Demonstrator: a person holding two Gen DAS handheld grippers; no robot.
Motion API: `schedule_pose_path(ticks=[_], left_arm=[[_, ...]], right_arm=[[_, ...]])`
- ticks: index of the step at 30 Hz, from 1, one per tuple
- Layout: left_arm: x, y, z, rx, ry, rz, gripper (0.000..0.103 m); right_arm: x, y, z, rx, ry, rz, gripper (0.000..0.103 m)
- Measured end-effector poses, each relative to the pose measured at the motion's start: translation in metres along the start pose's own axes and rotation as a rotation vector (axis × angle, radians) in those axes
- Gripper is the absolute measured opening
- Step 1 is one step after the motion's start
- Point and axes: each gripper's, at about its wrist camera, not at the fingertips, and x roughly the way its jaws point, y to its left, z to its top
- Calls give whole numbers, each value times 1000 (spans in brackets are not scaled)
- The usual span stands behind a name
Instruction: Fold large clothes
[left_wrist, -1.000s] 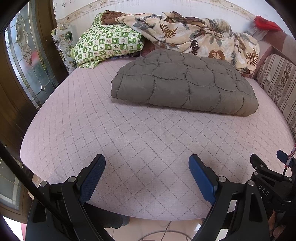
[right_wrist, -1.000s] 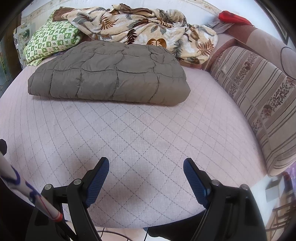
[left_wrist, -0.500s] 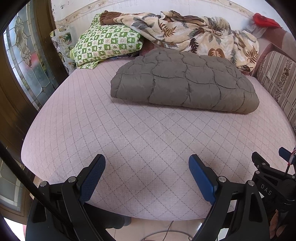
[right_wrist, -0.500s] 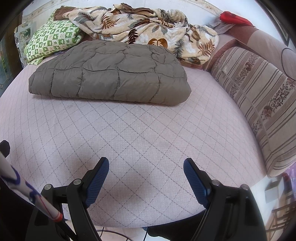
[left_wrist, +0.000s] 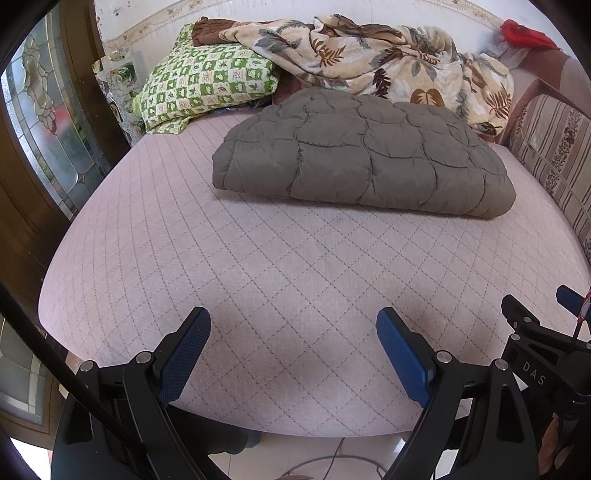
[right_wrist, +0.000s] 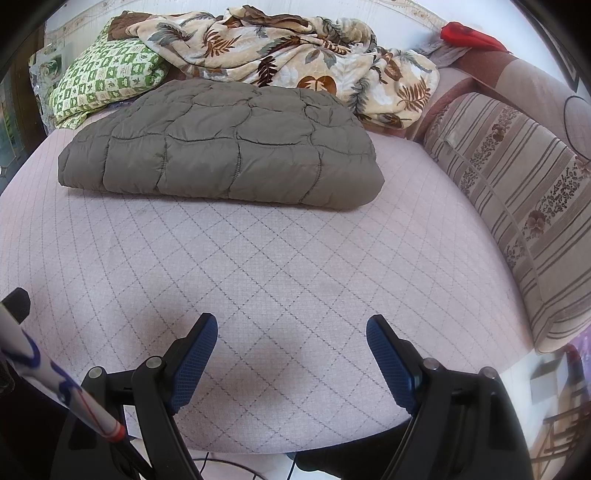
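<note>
Two grippers hang over the near edge of the bed (left_wrist: 155, 236), side by side. The left gripper (left_wrist: 293, 321) has its jaws spread wide with nothing between them; the right gripper (right_wrist: 291, 326) is just as wide apart and equally empty. Well ahead of both, the jacket (left_wrist: 365, 155), grey and quilted, lies folded into a thick flat bundle on the bed, apart from either tool. Beyond it sit a green pillow (left_wrist: 207, 88) and a crumpled leaf-print blanket (left_wrist: 373, 59). A striped cushion (right_wrist: 517, 192) lies to the right gripper's right.
</note>
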Motion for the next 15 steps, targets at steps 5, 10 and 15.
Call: schedule_pose_path(ticks=[5, 10, 15], left_arm=[[2, 0, 0, 5, 6, -3, 91], [3, 1, 0, 3, 2, 0, 91], [5, 1, -1, 3, 9, -5, 91]], right_arm=[[-2, -1, 2, 10, -13, 7, 87], [-6, -5, 5, 29, -31, 16, 87], [-10, -5, 5, 35, -52, 27, 87]])
